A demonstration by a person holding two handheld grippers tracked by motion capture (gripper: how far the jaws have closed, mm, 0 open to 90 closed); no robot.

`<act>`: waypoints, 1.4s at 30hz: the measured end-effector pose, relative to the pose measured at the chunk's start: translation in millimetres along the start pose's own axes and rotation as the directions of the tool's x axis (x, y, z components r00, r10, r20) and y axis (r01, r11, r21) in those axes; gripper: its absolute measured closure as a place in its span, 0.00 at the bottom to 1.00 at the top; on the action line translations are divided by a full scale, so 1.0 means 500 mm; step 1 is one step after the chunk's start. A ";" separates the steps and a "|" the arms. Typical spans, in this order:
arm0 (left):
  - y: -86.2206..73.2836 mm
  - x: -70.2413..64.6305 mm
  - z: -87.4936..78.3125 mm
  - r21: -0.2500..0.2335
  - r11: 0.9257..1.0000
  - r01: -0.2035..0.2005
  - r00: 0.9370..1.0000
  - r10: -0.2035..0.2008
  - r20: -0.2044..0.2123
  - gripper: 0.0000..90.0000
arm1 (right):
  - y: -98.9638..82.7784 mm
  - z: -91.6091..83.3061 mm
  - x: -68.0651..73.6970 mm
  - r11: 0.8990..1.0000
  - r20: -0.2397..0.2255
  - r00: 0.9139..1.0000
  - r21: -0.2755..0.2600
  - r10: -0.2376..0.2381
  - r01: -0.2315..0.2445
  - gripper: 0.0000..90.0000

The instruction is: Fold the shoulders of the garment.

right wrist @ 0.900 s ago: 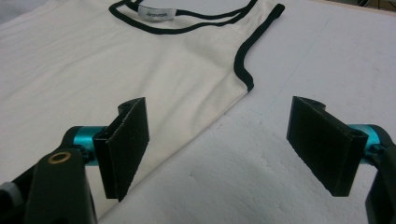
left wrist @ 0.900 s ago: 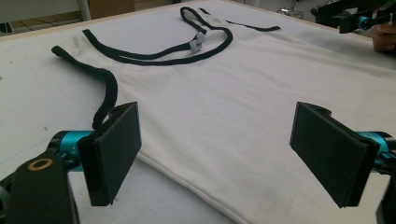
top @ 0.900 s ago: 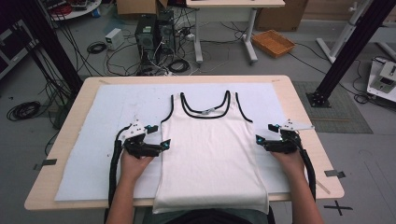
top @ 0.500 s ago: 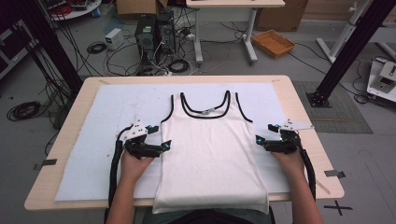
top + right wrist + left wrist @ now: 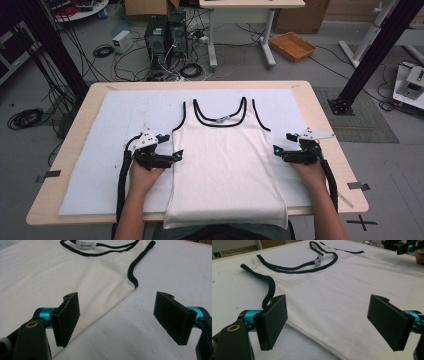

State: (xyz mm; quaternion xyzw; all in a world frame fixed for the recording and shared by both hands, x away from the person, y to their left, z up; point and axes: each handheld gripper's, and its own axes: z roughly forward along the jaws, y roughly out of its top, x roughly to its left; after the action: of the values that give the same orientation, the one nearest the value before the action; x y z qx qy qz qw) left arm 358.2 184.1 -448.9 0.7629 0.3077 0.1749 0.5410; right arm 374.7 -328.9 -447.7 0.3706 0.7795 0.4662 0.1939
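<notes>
A white tank top (image 5: 225,165) with black trim lies flat, neck away from me, on a white sheet (image 5: 125,120) that covers the wooden table (image 5: 71,150). My left gripper (image 5: 177,154) rests at the top's left side edge, about mid-length. Its jaws stand wide open in the left gripper view (image 5: 331,322), with the side seam of the top (image 5: 337,285) running between them, untouched. My right gripper (image 5: 276,150) sits at the right side edge. It too is open (image 5: 120,318), straddling the edge of the top (image 5: 62,270) just below the armhole.
The hem of the top hangs over the near table edge at my body. Beyond the table, a computer tower (image 5: 157,35), loose cables and an orange tray (image 5: 292,46) sit on the floor. A black frame post (image 5: 367,55) stands at the right. The sheet lies bare on both sides of the top.
</notes>
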 end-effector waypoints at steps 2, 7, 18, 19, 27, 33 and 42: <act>0.000 0.001 0.000 -0.005 1.000 0.012 1.000 -0.013 -0.007 0.18 | 0.002 -0.001 -0.004 1.000 -0.025 0.999 -0.009 0.022 -0.022 0.24; 0.000 0.002 -0.001 -0.004 1.000 0.017 1.000 -0.017 -0.006 0.18 | 0.031 -0.003 -0.012 0.999 -0.027 0.999 -0.025 0.024 -0.024 0.24; 0.000 0.002 0.000 -0.004 1.000 0.018 1.000 -0.018 -0.010 0.18 | 0.116 0.042 -0.026 0.999 -0.026 0.999 0.021 0.029 -0.029 0.24; 0.000 0.002 0.000 -0.004 1.000 0.019 1.000 -0.019 -0.009 0.18 | 0.123 0.048 -0.027 0.999 -0.028 0.999 0.031 0.032 -0.032 0.24; 0.000 0.002 0.000 -0.005 1.000 0.020 1.000 -0.020 -0.010 0.18 | 0.179 0.091 -0.044 0.996 -0.006 0.999 0.077 0.036 -0.036 0.24; 0.000 0.002 0.000 -0.004 1.000 0.021 1.000 -0.021 -0.011 0.18 | 0.221 0.127 -0.055 0.994 0.010 1.000 0.109 0.020 -0.021 0.24; 0.000 0.003 0.000 -0.004 1.000 0.021 1.000 -0.021 -0.010 0.18 | 0.264 0.196 -0.079 0.984 0.049 0.998 0.174 0.028 -0.036 0.24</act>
State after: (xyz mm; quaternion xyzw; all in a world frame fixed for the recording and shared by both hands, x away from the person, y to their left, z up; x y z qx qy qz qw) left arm 359.0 185.0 -449.1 0.7577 0.3182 0.1736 0.5427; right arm 516.3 -263.5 -382.8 0.4095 0.8067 0.3903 0.1710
